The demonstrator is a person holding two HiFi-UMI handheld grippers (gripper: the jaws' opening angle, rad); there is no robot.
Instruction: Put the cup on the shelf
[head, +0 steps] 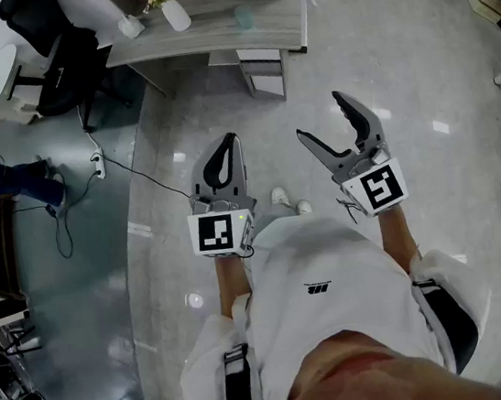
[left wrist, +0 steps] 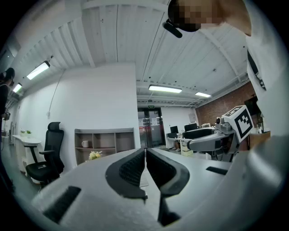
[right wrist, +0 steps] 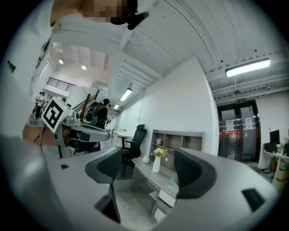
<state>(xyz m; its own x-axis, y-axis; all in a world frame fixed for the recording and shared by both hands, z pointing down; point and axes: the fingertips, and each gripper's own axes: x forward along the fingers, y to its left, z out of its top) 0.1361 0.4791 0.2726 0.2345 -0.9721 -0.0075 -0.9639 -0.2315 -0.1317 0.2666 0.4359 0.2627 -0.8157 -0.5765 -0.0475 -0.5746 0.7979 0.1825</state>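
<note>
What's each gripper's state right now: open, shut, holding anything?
Left gripper: shut, nothing between the jaws.
Right gripper: open, nothing held.

A pale glossy floor (head: 396,54) is filling most of the head view, with a grey desk (head: 216,24) and a black office chair (head: 54,55) standing at the upper left. Light strips (left wrist: 165,89) are glowing above glass doors (left wrist: 150,127) beside a white wall (left wrist: 99,99).
</note>
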